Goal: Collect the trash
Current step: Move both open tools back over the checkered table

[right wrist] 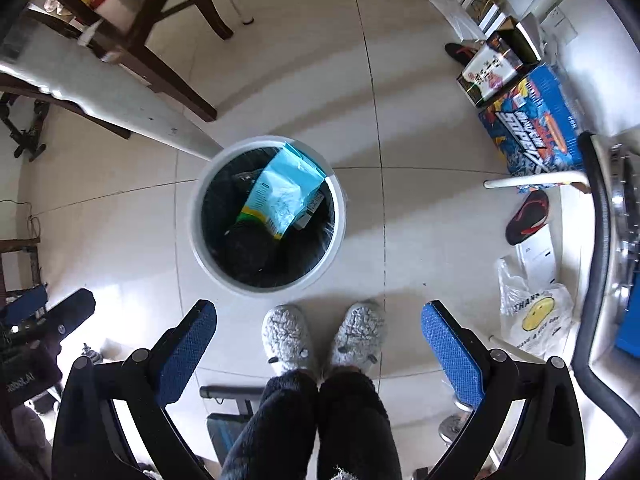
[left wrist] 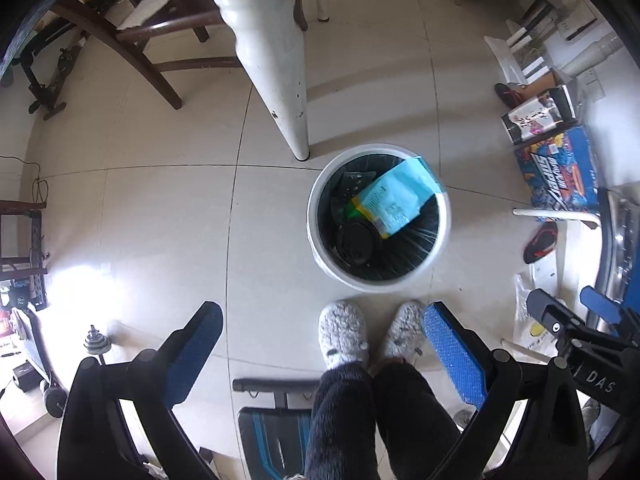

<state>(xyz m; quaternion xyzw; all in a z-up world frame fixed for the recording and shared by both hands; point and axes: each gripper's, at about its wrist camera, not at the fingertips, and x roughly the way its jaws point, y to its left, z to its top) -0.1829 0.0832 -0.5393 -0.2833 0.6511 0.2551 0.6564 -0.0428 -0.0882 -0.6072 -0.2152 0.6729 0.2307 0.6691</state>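
A white round trash bin (left wrist: 320,248) with a black liner stands on the tiled floor; it also shows in the right wrist view (right wrist: 196,236). Inside lie a light blue packet (left wrist: 398,196) (right wrist: 286,194), a green-yellow wrapper (left wrist: 360,210) and a black round lid (left wrist: 354,242). My left gripper (left wrist: 322,340) is open and empty, held high above the floor, nearer me than the bin. My right gripper (right wrist: 318,338) is open and empty too, at a similar height. The right gripper also shows at the right edge of the left wrist view (left wrist: 568,316).
The person's feet in grey fluffy slippers (left wrist: 342,332) (right wrist: 286,336) stand just in front of the bin. A white table leg (left wrist: 280,60) rises behind it. Colourful boxes (right wrist: 528,120), a red-black shoe (right wrist: 526,216) and a plastic bag (right wrist: 532,316) lie at right. Wooden chair (left wrist: 160,40) at back left.
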